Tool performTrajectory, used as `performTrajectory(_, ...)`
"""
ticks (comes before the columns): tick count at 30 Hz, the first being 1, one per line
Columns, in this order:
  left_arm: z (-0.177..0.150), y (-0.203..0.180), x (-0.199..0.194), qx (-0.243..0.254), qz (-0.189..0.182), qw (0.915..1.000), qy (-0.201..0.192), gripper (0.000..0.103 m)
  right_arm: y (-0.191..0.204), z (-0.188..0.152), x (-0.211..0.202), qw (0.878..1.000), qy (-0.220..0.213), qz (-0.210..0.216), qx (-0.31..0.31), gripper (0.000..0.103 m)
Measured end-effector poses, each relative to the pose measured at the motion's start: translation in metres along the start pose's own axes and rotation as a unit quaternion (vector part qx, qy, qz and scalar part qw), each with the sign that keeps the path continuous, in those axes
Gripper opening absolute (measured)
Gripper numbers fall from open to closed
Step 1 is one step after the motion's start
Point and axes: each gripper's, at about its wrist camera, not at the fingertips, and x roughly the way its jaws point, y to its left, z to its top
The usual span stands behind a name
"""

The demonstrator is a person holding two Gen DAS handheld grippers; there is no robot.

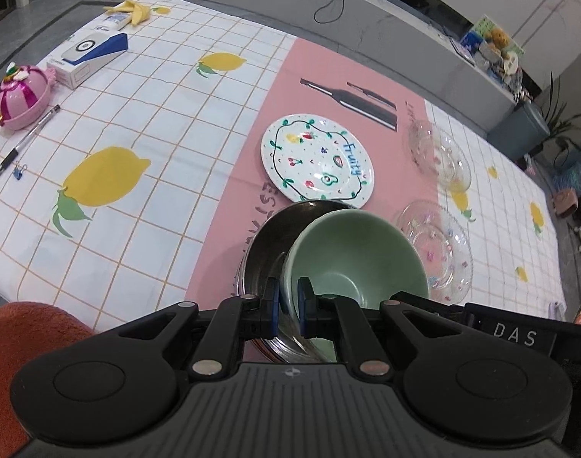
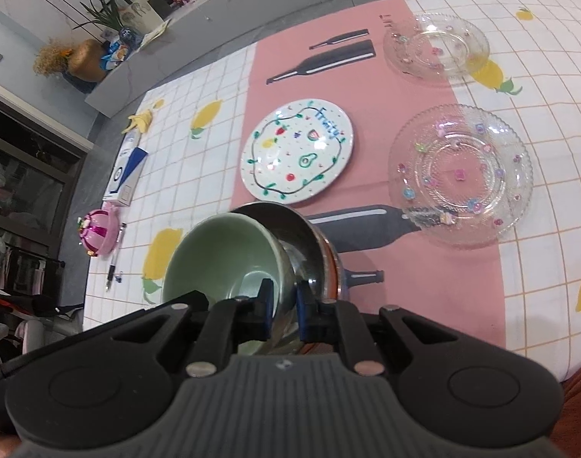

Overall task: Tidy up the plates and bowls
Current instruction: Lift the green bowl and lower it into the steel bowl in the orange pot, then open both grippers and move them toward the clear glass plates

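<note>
A green bowl [image 1: 359, 255] sits tilted inside a steel bowl [image 1: 267, 244] near the table's front edge. My left gripper [image 1: 288, 297] is shut on the green bowl's near rim. In the right wrist view my right gripper [image 2: 284, 301] is shut on the green bowl [image 2: 221, 255] rim, with the steel bowl [image 2: 309, 240] beside it. A white "Fruity" plate [image 1: 317, 160] [image 2: 296, 150] lies flat beyond the bowls. Two clear glass plates [image 1: 439, 152] [image 1: 435, 248] lie to the right; they also show in the right wrist view [image 2: 435, 47] [image 2: 458, 173].
On the table's left side lie a pink round toy [image 1: 21, 93], a pen [image 1: 25, 143], a blue clip [image 1: 19, 171], a white-blue box [image 1: 88, 55] and a banana peel [image 1: 132, 9]. An orange cushion [image 1: 23, 339] is at the near left.
</note>
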Motion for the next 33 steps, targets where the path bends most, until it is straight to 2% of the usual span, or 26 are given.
performTrajectory(8, 0.000, -0.002, 0.010, 0.022, 0.025, 0.9994, 0.006, 0.010, -0.004, 0.001, 0.013, 1.000, 0.009, 0.001, -0.007, 0.009)
performTrajectory(15, 0.000, -0.007, 0.015, 0.046, 0.046, 0.9979, 0.002, 0.011, 0.002, 0.000, 0.026, 0.999, 0.008, -0.015, -0.031, 0.008)
performTrajectory(27, 0.003, -0.007, 0.017, 0.047, 0.044, 0.9979, 0.010, 0.012, 0.003, 0.004, 0.028, 0.999, 0.013, -0.025, -0.036, 0.010)
performTrajectory(29, 0.004, -0.007, 0.017, 0.045, 0.042, 0.9980, 0.013, 0.012, 0.004, 0.005, 0.027, 0.999, 0.015, -0.022, -0.033, 0.014)
performTrajectory(33, 0.007, -0.010, 0.007, 0.049, 0.040, 0.9980, -0.005, 0.013, 0.008, 0.007, 0.018, 0.999, 0.002, -0.012, -0.036, 0.030)
